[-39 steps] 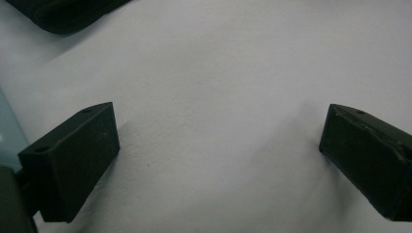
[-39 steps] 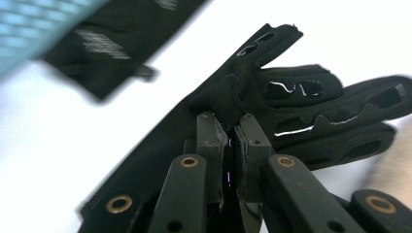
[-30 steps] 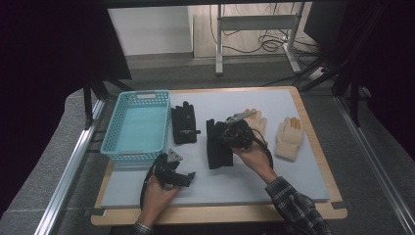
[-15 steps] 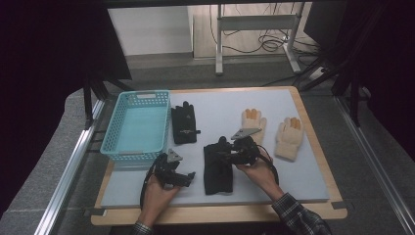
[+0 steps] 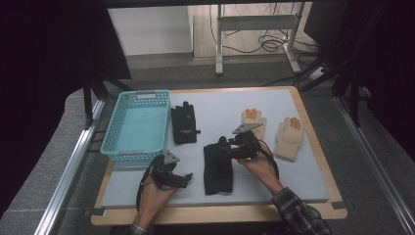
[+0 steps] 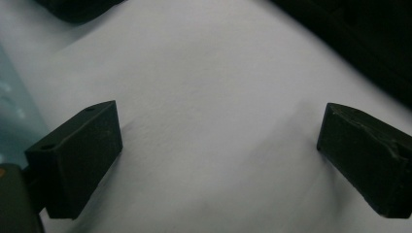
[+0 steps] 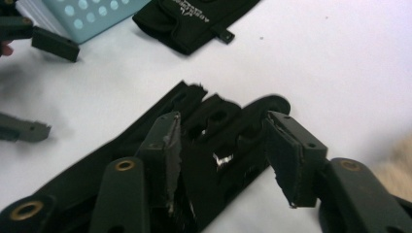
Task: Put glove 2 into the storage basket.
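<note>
A black glove (image 5: 218, 169) lies flat on the white table (image 5: 220, 110), front centre. My right gripper (image 5: 219, 147) hovers at its finger end. Its jaws have just been opening. In the right gripper view they (image 7: 221, 121) stand apart over the glove's fingers (image 7: 214, 141) and the pads do not press on the fabric. My left gripper (image 5: 186, 180) rests low on the table left of this glove. Its jaws (image 6: 218, 131) are wide open over bare surface. A second black glove (image 5: 184, 125) lies farther back, beside the basket.
A light blue basket (image 5: 137, 125) stands at the left of the table with nothing in it. Two cream gloves (image 5: 254, 120) (image 5: 288, 137) lie at the right. The wooden front edge (image 5: 220, 213) runs close behind both hands.
My right gripper came toward the front edge and down with the black glove, laid it flat and opened its jaws. The left gripper stayed where it was.
</note>
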The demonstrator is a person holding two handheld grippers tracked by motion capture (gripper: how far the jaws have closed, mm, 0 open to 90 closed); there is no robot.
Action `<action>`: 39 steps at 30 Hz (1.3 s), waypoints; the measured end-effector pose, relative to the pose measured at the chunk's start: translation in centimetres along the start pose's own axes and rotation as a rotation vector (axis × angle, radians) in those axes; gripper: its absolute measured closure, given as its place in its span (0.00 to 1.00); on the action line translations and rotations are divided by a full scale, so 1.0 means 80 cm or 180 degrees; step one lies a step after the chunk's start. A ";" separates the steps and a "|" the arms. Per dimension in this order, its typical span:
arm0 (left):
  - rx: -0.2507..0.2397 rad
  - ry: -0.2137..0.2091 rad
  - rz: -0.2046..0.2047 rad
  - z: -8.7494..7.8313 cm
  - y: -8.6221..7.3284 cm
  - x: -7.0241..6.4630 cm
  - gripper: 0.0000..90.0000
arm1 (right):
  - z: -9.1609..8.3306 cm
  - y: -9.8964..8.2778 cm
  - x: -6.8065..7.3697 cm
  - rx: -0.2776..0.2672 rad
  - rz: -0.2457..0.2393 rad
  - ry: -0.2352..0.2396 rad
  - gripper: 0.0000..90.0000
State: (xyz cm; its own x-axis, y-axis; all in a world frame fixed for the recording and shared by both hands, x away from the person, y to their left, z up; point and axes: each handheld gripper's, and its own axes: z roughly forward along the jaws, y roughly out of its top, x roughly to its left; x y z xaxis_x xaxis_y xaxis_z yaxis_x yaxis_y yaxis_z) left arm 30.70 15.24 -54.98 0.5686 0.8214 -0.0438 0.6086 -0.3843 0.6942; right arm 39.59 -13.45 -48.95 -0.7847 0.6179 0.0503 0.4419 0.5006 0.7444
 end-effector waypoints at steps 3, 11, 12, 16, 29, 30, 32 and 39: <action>0.0001 0.0008 -0.0015 -0.002 -0.003 0.003 0.03 | 0.010 0.010 -0.002 -0.0015 -0.0019 0.0006 0.48; -0.0006 0.0008 -0.0013 -0.003 -0.005 0.004 0.03 | 0.055 0.047 -0.003 0.0100 -0.0132 0.0053 0.65; -0.0007 0.0006 -0.0016 -0.003 -0.005 0.004 0.03 | 0.060 0.050 -0.002 0.0130 -0.0166 0.0035 0.68; -0.0016 0.0001 -0.0029 -0.002 -0.005 0.004 0.03 | 0.094 0.075 -0.007 0.0206 -0.0237 0.0069 0.74; -0.0021 -0.0002 -0.0035 -0.002 -0.005 0.004 0.03 | 0.165 0.102 -0.018 0.0397 -0.0270 0.0231 0.74; -0.0021 -0.0001 -0.0035 -0.002 -0.005 0.004 0.03 | 0.168 0.102 -0.018 0.0408 -0.0285 0.0255 0.74; -0.0022 -0.0001 -0.0036 -0.002 -0.005 0.004 0.03 | 0.172 0.102 -0.017 0.0442 -0.0316 0.0237 0.76; -0.0023 -0.0002 -0.0036 -0.002 -0.005 0.004 0.03 | 0.171 0.099 -0.008 0.0515 -0.0412 0.0150 0.99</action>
State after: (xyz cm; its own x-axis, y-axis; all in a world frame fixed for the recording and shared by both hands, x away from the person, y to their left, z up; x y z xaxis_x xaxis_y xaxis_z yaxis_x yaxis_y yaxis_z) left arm 30.54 15.75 -55.13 0.5620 0.8255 -0.0520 0.6110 -0.3720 0.6988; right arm 49.55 -1.58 -52.15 -0.8573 0.5149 -0.0048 0.3972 0.6672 0.6302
